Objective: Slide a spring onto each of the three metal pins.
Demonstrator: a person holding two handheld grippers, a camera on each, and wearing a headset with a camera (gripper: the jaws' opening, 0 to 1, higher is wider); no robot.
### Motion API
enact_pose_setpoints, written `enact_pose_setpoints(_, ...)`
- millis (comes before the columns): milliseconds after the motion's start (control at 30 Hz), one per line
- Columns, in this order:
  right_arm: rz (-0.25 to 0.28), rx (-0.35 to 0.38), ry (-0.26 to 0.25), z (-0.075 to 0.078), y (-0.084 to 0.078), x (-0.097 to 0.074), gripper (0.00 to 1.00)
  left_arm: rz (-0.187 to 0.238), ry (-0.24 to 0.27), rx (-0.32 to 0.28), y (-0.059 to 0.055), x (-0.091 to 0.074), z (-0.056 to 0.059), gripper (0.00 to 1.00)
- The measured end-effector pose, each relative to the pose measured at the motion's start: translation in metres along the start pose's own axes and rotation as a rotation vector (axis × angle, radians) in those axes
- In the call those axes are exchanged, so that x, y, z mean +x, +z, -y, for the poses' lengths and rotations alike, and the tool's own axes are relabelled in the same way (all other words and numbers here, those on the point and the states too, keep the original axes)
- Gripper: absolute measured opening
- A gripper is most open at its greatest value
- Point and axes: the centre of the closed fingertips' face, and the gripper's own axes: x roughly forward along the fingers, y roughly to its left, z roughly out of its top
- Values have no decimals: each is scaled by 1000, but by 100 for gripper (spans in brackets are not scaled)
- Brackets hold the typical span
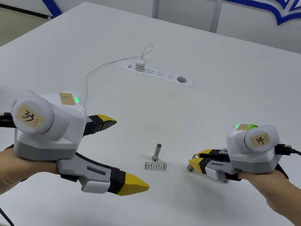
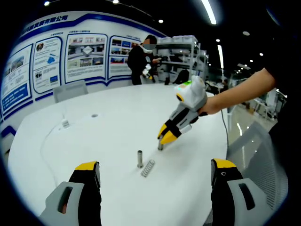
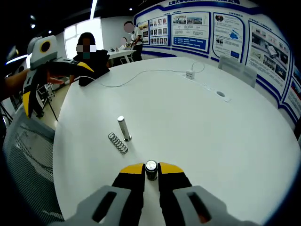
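Right tool clamps silver pin; left tool spread wide; coiled spring lies beside upright pin.

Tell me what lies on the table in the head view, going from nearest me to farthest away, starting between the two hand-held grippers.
spring → upright metal pin → white power strip

The tan sticker on the left tongs carries handwriting like 33. The second sticker, on the right tongs, and the wall posters are unreadable.
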Motion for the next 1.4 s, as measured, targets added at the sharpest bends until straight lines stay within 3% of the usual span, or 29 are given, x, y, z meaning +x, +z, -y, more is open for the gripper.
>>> enact_pose_setpoints(500, 3, -17, -14, -2, 7, -10, 17, 12, -2, 22, 5, -2, 1, 100)
enact_pose_setpoints(767, 33, -46, -24, -3, 24, -22, 17, 30, 5, 35, 11, -3, 1, 100)
enact_pose_setpoints(967, 50, -82, -19, -10, 38, -26, 18, 31, 1, 39, 9, -3, 3, 100)
enact_pose_setpoints(1400, 67, -160, 36, -32, 62, -19, 19, 26, 8, 31, 3, -6, 0, 100)
